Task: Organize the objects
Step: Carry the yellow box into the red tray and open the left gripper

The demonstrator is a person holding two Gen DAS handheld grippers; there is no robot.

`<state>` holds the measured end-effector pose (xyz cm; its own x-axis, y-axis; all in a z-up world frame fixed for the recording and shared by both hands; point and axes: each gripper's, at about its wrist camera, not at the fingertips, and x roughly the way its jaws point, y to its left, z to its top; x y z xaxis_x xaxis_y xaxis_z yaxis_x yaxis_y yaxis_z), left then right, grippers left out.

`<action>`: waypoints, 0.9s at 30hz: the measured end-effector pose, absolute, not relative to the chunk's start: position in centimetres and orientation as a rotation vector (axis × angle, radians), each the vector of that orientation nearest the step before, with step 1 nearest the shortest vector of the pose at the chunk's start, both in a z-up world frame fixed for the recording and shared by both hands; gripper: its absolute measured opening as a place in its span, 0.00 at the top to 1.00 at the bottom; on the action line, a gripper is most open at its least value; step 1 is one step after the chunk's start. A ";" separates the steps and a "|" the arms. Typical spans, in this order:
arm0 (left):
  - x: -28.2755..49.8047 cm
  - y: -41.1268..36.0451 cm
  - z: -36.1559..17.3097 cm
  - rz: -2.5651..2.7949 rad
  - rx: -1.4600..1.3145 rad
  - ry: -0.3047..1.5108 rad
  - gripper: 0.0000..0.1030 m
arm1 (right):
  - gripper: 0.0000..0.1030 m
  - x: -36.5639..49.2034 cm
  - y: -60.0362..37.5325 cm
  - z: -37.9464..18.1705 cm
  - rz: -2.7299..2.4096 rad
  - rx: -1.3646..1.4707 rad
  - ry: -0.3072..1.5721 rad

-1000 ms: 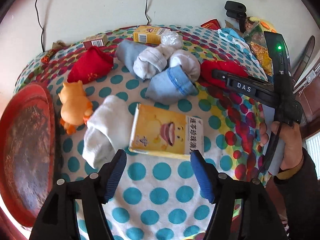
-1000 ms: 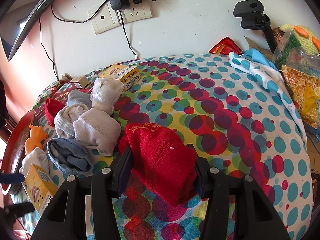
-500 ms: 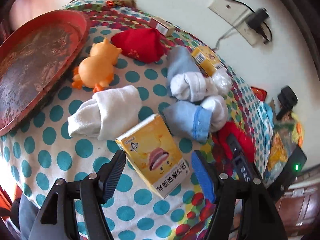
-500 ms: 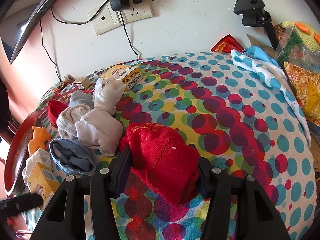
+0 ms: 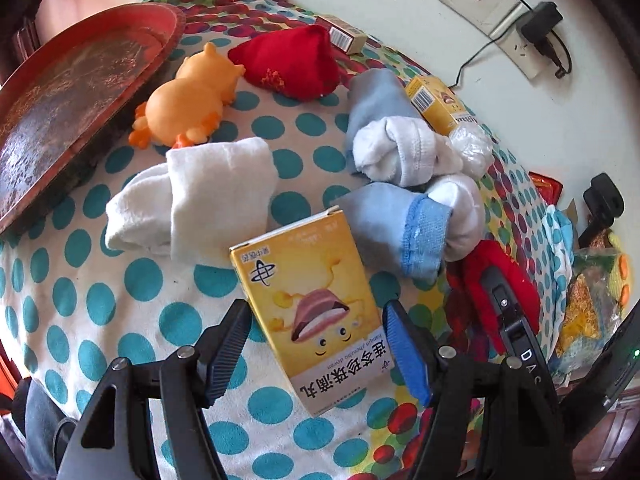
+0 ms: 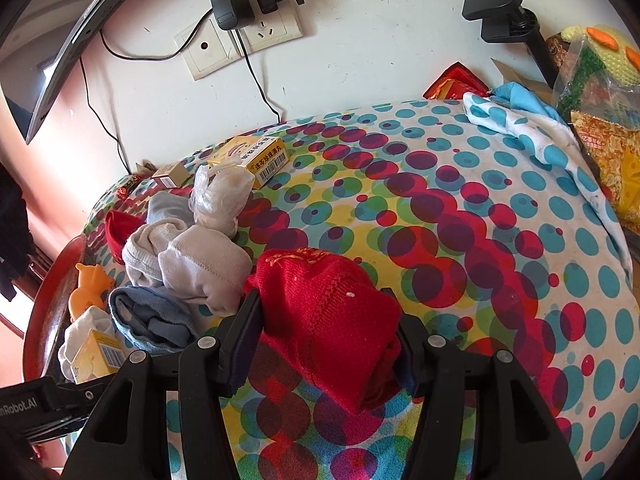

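My left gripper (image 5: 316,350) is open, its jaws on either side of a yellow medicine box (image 5: 312,308) lying on the dotted cloth. A rolled white sock (image 5: 192,204) lies just beyond it, with a blue sock roll (image 5: 400,224) to the right. My right gripper (image 6: 324,344) is shut on a red knitted sock roll (image 6: 328,320), resting on the cloth. The box also shows at the lower left of the right wrist view (image 6: 96,354).
A red round tray (image 5: 68,92) sits at the left edge. An orange toy duck (image 5: 184,100), another red sock (image 5: 296,60), white-grey sock rolls (image 5: 400,148), a second yellow box (image 5: 436,106) and a crumpled plastic bag (image 6: 220,192) crowd the back. Bags and cloth (image 6: 532,128) lie at the right.
My left gripper has swung round and moved forward, so the yellow box now lies between its jaws. The right gripper has barely moved and still holds the red sock.
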<state>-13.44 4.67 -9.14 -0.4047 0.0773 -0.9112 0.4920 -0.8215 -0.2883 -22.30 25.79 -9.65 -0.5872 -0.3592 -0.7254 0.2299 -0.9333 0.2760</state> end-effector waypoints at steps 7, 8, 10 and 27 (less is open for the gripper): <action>-13.8 5.4 -8.5 -2.458 1.569 0.609 0.37 | 0.46 -22.3 25.8 -9.7 -2.532 1.206 -0.208; -13.9 5.5 -8.5 -2.486 1.586 0.579 0.37 | 0.46 -22.3 25.7 -9.7 -2.535 1.208 -0.207; -13.6 5.2 -8.1 -2.531 1.578 0.533 0.38 | 0.46 -22.3 25.7 -9.7 -2.540 1.209 -0.206; -10.9 -2.5 -1.9 -2.659 1.386 0.244 0.38 | 0.46 -22.2 24.8 -9.6 -2.564 1.225 -0.141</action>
<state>-10.89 -2.48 -1.92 -0.5685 -0.0431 -0.8216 0.1921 -0.9780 -0.0815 -22.21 24.77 -9.62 -0.5936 -0.3050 -0.7447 0.2212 -0.9516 0.2134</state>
